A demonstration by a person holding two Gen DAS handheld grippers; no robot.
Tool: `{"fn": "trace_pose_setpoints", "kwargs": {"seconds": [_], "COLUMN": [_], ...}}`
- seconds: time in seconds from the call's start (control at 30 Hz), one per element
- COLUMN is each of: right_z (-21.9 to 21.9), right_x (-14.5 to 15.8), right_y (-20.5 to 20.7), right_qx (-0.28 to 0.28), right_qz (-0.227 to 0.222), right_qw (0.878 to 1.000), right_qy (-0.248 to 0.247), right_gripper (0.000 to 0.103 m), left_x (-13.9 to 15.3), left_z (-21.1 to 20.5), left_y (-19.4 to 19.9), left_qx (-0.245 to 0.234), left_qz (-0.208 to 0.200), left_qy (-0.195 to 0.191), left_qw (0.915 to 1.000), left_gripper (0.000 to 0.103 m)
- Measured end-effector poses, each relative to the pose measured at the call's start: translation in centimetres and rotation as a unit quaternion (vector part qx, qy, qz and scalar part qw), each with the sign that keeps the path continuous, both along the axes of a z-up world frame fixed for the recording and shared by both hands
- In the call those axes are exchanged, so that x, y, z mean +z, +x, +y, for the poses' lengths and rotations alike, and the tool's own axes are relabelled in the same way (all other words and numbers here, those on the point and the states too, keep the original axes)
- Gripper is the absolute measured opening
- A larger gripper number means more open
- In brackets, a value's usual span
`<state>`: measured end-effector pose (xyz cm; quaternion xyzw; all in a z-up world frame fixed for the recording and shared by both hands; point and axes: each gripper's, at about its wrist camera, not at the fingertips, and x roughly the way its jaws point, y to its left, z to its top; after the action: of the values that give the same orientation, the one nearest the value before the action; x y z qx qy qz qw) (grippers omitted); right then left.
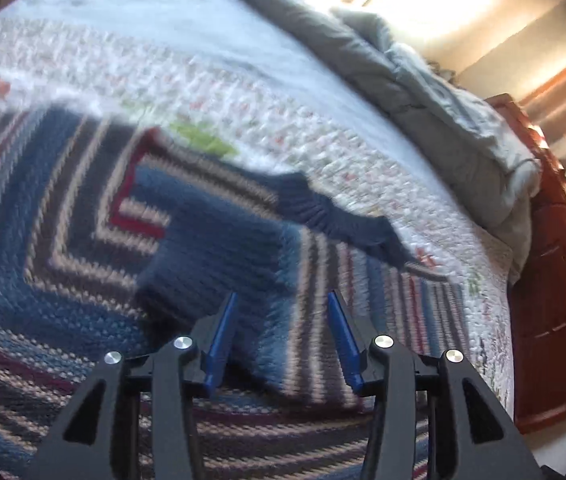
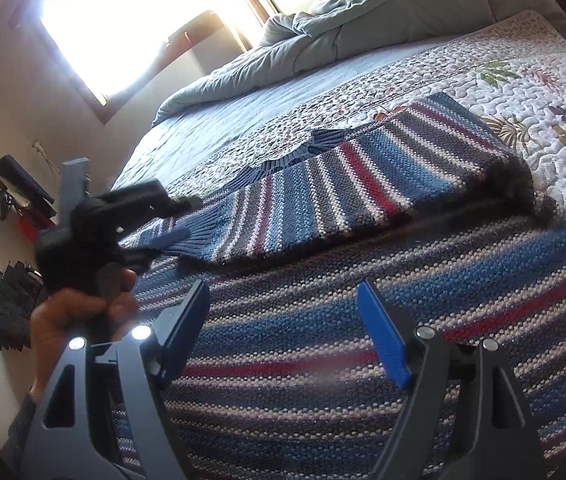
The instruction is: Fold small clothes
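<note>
A striped sweater (image 2: 323, 320) lies flat on the quilt (image 2: 543, 92) of a bed, one sleeve (image 2: 343, 188) already folded across its far part. The right gripper (image 2: 283, 324) hangs over the near body with jaws wide apart and nothing between them; the left gripper (image 2: 171, 220), at the left by the sleeve's ribbed cuff (image 2: 191, 244), also stands spread and empty in its own view. The thick knit could spring back, or a shallow pinch catch only one layer and drag the fold askew.
</note>
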<state>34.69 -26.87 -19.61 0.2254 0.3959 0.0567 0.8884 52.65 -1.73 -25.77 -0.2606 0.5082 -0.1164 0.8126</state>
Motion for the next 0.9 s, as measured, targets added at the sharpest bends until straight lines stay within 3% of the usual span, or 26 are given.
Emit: {"fn": "trace_pose_setpoints", "kwargs": {"seconds": [0.07, 0.13, 0.17, 0.27, 0.37, 0.43, 0.53, 0.67, 0.8, 0.9], "right_z": [0.0, 0.2, 0.2, 0.6, 1.0, 1.2, 1.6, 2.2, 3.0, 3.5], "right_x": [0.0, 0.0, 0.0, -0.1, -0.1, 0.0, 0.0, -0.5, -1.0, -1.4], "right_y": [0.0, 0.1, 0.1, 0.2, 0.2, 0.0, -0.1, 0.2, 0.3, 0.4], "right_qx": [0.001, 0.004, 0.005, 0.01, 0.015, 0.016, 0.02, 0.025, 0.036, 0.041], "right_qz": [0.0, -0.001, -0.001, -0.001, 0.0, -0.001, -0.004, 0.004, 0.008, 0.011], "right_qw": [1.0, 1.0, 1.0, 1.0, 1.0, 1.0, 1.0, 0.999, 0.998, 0.998], "right_qy": [-0.001, -0.004, -0.005, -0.008, -0.011, -0.013, -0.021, -0.029, -0.041, -0.049], "right_gripper": [0.076, 0.076, 0.076, 0.076, 0.076, 0.076, 0.077, 0.078, 0.08, 0.08], "left_x": [-1.1, -0.8, -0.4, 1.1, 2.2, 3.1, 3.8, 3.7, 1.8, 0.7], "left_z": [0.5, 1.6, 2.4, 5.6, 10.0, 15.1, 23.5, 34.7, 41.3, 44.2], "left_y": [-0.4, -1.0, -1.5, -3.7, -6.2, -7.9, -9.8, -12.7, -13.0, -11.6], "left_qx": [0.001, -0.003, 0.002, 0.035, 0.071, 0.114, 0.19, 0.302, 0.354, 0.368], "left_qz": [0.007, -0.001, -0.005, -0.025, -0.044, -0.05, -0.053, -0.051, -0.044, -0.047], "left_qy": [0.001, -0.004, -0.011, -0.001, -0.017, -0.019, -0.015, -0.01, -0.051, -0.051], "left_qw": [1.0, 1.0, 0.9999, 0.9991, 0.9964, 0.9921, 0.9802, 0.9518, 0.9329, 0.9271], "left_gripper": [0.032, 0.029, 0.031, 0.06, 0.067, 0.072, 0.075, 0.075, 0.075, 0.075]}}
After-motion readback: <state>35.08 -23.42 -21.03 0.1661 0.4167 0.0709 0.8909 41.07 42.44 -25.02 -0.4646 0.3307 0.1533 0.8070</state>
